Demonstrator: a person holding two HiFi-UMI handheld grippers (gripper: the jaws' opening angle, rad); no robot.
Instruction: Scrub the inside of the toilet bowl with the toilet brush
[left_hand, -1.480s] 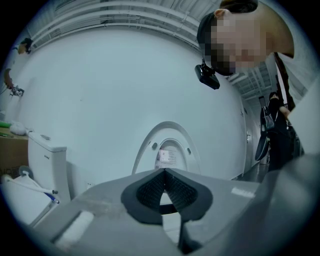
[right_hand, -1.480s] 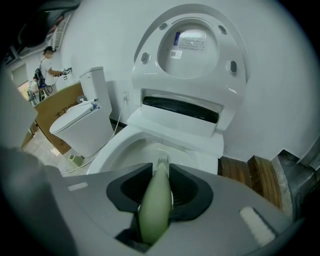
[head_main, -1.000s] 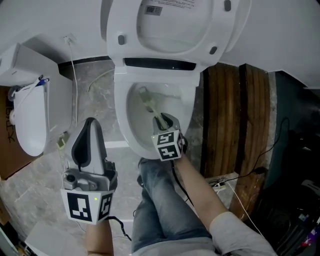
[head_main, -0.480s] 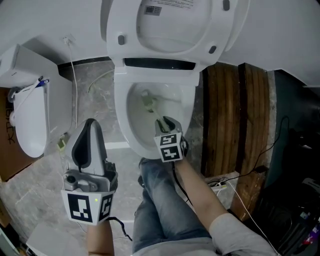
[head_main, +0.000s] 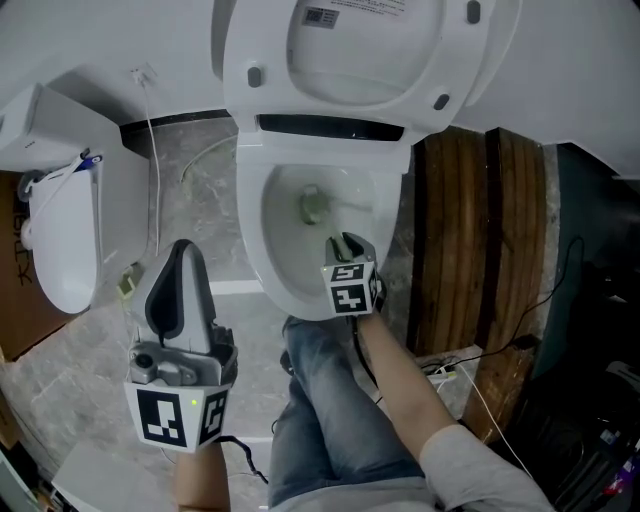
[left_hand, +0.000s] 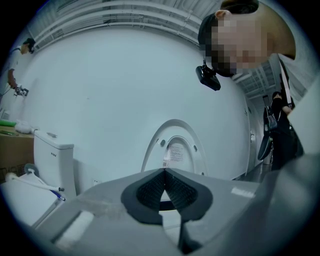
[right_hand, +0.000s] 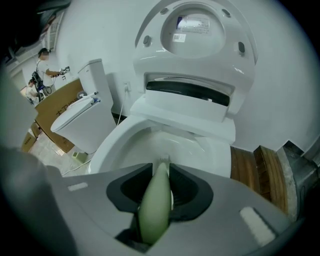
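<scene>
Right gripper view: right gripper (right_hand: 161, 170) fingers clamped on toilet brush (right_hand: 152, 210); left gripper (left_hand: 164, 172) fingers together, empty.

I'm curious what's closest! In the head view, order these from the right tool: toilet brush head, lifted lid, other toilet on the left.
1. Toilet brush head: in the bowl, just ahead of the right tool.
2. Lifted lid: up behind the bowl.
3. Other toilet: far left, on the floor.

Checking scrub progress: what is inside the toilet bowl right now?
The pale green toilet brush, head low in the toilet bowl, handle clamped by the right gripper. That gripper covers the bowl's near inner wall.
</scene>
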